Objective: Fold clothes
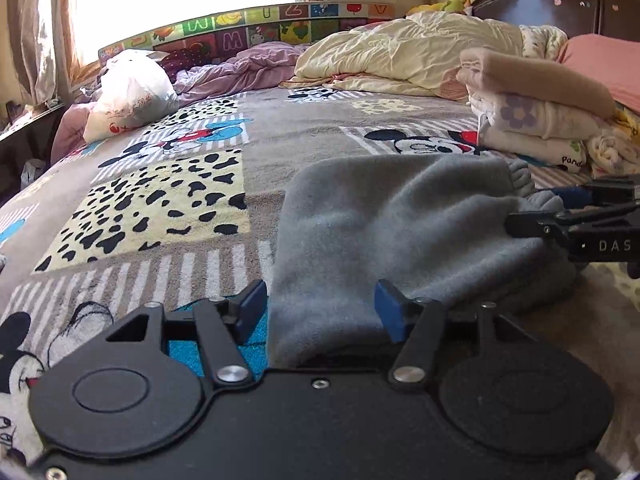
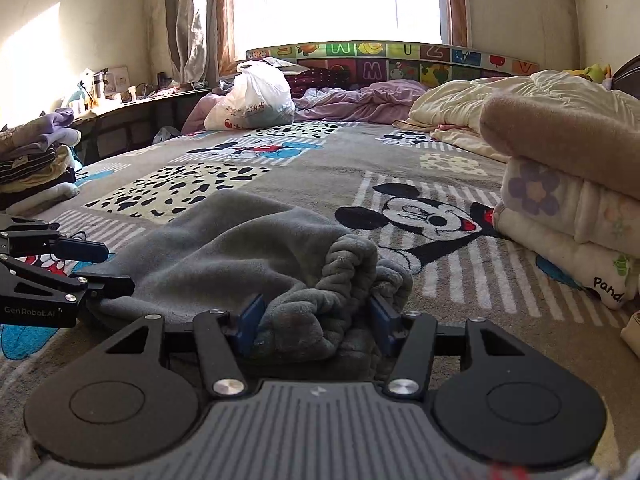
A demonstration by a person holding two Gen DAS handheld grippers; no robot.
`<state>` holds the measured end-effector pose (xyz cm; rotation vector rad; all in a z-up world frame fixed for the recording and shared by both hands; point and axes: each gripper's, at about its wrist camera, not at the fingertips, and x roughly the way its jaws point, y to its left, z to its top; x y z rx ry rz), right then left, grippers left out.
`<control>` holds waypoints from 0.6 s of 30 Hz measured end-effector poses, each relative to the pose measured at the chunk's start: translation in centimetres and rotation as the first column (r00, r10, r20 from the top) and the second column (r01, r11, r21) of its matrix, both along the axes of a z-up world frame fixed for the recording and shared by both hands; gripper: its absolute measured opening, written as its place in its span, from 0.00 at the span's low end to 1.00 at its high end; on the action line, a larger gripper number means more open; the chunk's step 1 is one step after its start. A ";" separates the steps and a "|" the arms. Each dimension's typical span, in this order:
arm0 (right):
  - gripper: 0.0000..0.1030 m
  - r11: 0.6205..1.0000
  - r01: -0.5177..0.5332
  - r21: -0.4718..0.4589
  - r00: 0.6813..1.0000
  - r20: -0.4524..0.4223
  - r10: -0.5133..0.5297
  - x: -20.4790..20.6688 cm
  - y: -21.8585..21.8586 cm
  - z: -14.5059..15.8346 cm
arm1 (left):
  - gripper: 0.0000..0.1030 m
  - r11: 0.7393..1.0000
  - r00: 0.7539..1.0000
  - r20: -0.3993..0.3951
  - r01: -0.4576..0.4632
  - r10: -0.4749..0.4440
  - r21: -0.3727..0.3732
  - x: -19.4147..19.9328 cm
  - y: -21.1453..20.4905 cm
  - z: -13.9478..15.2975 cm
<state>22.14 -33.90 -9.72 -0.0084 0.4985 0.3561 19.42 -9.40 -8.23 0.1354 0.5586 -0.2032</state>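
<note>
Left wrist view: nearest the lens, the left gripper [image 1: 322, 306] stands with its blue-padded jaws apart. The near end of a soft grey fleece garment [image 1: 400, 232] lies in the gap — it touches the right pad but stands clear of the left one, so nothing is clamped. The garment runs away from the gripper and toward the right, where the right gripper [image 1: 560, 216] comes in from the frame's edge at its far corner. All this rests on a grey cartoon-mouse printed bedspread [image 1: 160, 208]. Beyond, to the right, a stack of folded pale blankets [image 1: 532, 120]; behind, a crumpled cream quilt [image 1: 404, 52] and a white plastic bag [image 1: 132, 92].

Right wrist view: nearest, the right gripper's jaws sit either side of the garment's bunched, ribbed hem [image 2: 340, 280]. The cloth fills the gap, yet whether the pads press on it I cannot tell. The garment's long axis stretches leftward to the left gripper at its other end. Each hand is at its own end, so the next fold likely lifts both ends together. The blanket stack stands just right — the nearest obstacle. A pile of folded dark and purple clothes [image 2: 36, 160] sits far left.
</note>
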 end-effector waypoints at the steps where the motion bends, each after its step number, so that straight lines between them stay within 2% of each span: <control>1: 0.55 1.000 0.002 0.002 1.000 -0.001 -0.002 0.0 0.0 0.0 | 0.62 1.000 1.000 0.008 -0.012 0.012 -0.011 -0.4 0.2 0.2; 2: 0.55 1.000 0.004 0.002 1.000 -0.001 -0.004 0.0 0.0 0.0 | 0.65 0.999 1.000 0.016 -0.024 0.025 -0.022 -0.9 0.4 0.3; 5: 0.57 1.000 0.019 -0.009 1.000 0.001 -0.019 -0.2 0.1 0.0 | 0.66 0.997 0.999 0.001 -0.049 0.049 -0.064 -1.4 0.9 0.5; 7: 0.71 0.999 0.039 -0.009 0.999 -0.011 -0.040 -0.1 -0.1 0.0 | 0.68 0.994 0.998 -0.012 -0.063 0.062 -0.089 -1.3 1.3 0.7; 11: 0.76 0.998 0.058 0.026 0.997 -0.046 -0.057 0.2 -0.9 -0.4 | 0.70 0.982 0.995 -0.050 -0.096 0.090 -0.160 -0.4 2.0 0.8; 15: 0.80 0.996 0.075 0.047 0.995 -0.075 -0.071 0.5 -1.3 -0.7 | 0.72 0.950 0.985 -0.122 -0.152 0.122 -0.273 0.9 3.4 0.4; 18: 0.83 0.990 0.090 0.107 0.989 -0.124 -0.076 1.1 -2.0 -1.1 | 0.73 0.908 0.972 -0.194 -0.200 0.136 -0.369 2.2 4.6 -0.5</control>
